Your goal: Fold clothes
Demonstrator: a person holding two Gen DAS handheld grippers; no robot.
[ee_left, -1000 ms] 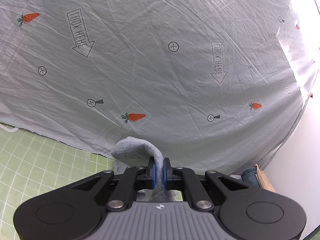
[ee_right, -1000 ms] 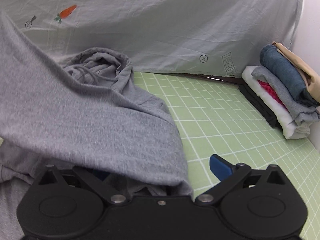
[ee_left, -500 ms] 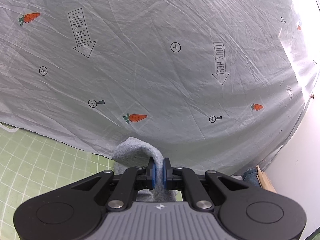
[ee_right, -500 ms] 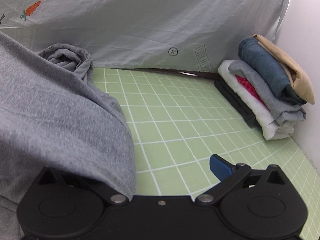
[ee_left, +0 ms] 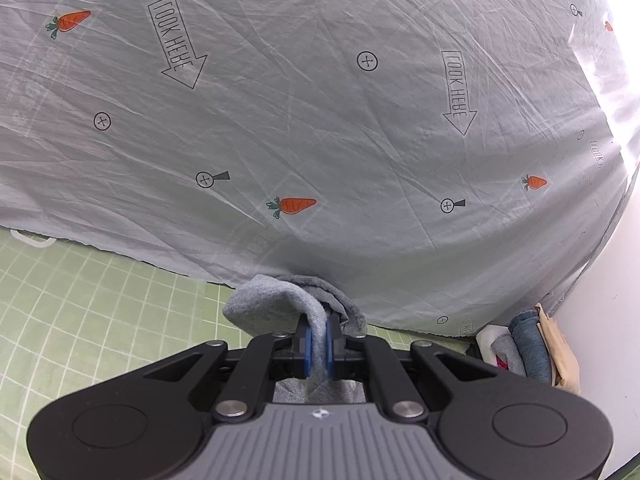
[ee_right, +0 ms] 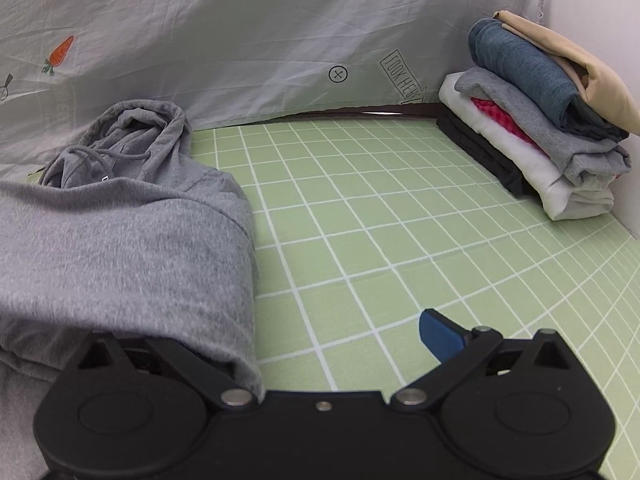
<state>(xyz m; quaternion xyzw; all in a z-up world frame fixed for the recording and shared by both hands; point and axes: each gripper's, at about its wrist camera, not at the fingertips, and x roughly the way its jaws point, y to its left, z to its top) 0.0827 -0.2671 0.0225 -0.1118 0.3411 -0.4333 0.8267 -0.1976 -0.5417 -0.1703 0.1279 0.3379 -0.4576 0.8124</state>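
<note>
A grey hoodie (ee_right: 132, 240) lies on the green grid mat (ee_right: 380, 220), hood (ee_right: 136, 136) at the far end by the backdrop. One fold of it drapes over the left finger of my right gripper (ee_right: 288, 338) and hides it. The right finger's blue pad (ee_right: 438, 332) stands bare over the mat, so the jaws are wide open. In the left wrist view my left gripper (ee_left: 318, 340) is shut on a bunched piece of the grey hoodie (ee_left: 272, 308), held above the mat (ee_left: 80, 300).
A stack of folded clothes (ee_right: 540, 120) sits at the far right against the white wall, also visible as the folded stack (ee_left: 528, 348). A pale printed sheet (ee_left: 320, 100) with carrots and arrows hangs behind the mat. Bare mat lies between hoodie and stack.
The right gripper has slid right along the hoodie's edge; the fabric now covers less of its view and lies flatter. The left gripper keeps its grip and has barely moved.
</note>
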